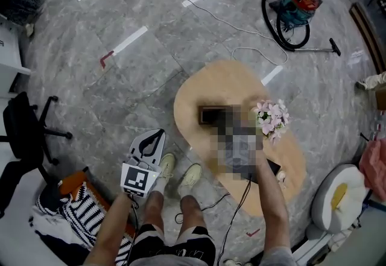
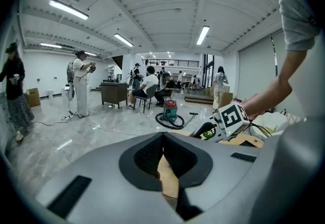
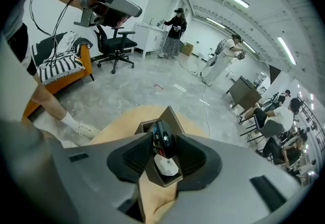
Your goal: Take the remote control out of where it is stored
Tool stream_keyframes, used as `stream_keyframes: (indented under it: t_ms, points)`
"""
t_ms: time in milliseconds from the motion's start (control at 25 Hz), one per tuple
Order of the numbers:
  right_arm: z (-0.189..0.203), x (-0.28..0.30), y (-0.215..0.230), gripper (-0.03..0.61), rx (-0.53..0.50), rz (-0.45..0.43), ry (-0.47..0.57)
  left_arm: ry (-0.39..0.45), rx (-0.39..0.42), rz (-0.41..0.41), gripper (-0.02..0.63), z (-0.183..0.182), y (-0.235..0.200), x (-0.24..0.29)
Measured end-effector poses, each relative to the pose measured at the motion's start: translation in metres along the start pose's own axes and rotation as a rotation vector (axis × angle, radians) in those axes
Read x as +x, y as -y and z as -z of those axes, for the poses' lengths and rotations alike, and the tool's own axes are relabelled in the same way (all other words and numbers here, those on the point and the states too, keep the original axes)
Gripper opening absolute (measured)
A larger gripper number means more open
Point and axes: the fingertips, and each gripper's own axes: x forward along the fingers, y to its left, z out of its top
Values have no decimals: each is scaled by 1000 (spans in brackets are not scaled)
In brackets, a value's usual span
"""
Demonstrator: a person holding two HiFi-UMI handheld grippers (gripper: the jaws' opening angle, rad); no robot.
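Observation:
A black remote control [image 3: 162, 135] with coloured buttons stands upright between my right gripper's [image 3: 164, 148] jaws, which are shut on it. It is over a dark brown open box [image 3: 155, 174] on the pale wooden table [image 1: 208, 87]; a white item [image 3: 166, 166] lies inside the box. The head view shows the box [image 1: 211, 115] at the table's middle, while a mosaic patch covers the right gripper there. My left gripper [image 1: 148, 143] is shut and holds nothing, hanging over the floor left of the table. Its closed jaws [image 2: 163, 136] point toward the table.
Pink flowers [image 1: 271, 117] stand on the table right of the box. A red vacuum cleaner [image 1: 303, 0] with hose lies beyond the table. A black office chair [image 1: 24, 129] and a striped cloth [image 1: 81, 205] are at the left. Cables cross the floor; people stand farther off.

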Motion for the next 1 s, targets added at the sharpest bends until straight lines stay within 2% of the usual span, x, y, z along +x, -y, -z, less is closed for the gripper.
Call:
stream_keyframes:
  t_ms: [520,1000]
  points:
    - [-2,-5,2,117,5,-17,-7,-3,1,-1,8,-6,-1,0]
    - [-13,-29,11,109,52,13,8,10,7,14,8,-18,0,-5]
